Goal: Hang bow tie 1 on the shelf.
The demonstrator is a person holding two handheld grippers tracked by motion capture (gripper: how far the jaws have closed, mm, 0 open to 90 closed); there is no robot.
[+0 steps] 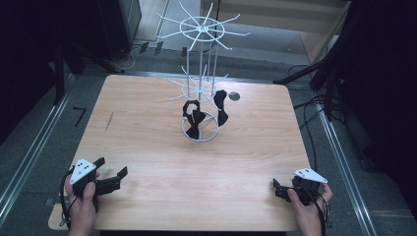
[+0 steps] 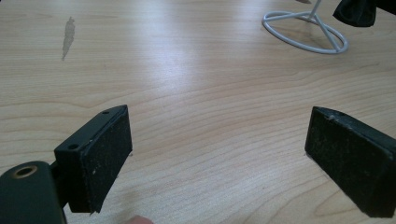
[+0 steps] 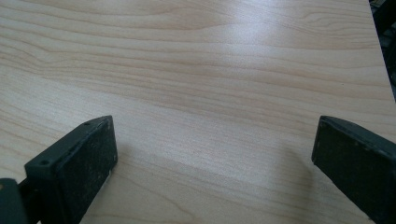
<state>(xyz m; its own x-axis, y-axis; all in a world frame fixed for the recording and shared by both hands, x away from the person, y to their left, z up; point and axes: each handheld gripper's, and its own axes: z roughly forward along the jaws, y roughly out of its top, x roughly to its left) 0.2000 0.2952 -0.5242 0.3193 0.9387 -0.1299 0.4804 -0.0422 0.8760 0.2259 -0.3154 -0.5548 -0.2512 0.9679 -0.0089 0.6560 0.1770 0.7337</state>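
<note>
A white wire display rack [image 1: 201, 73] stands at the table's middle back, with spoked arms on two tiers and a ring base [image 2: 304, 31]. Two or three black pieces [image 1: 195, 118] hang low on it; one black piece [image 2: 356, 11] shows at the top right of the left gripper view. My left gripper [image 1: 112, 173] rests at the near left corner, open, nothing between its pads [image 2: 100, 156]. My right gripper [image 1: 278, 189] rests at the near right corner, also open and empty, with bare wood between its pads [image 3: 77, 170].
The wooden table [image 1: 147, 162] has a dark streak [image 1: 109, 121] at its left and a small round grey disc [image 1: 234, 96] behind the rack. Cables and dark frames lie on the floor to the right [image 1: 314, 108].
</note>
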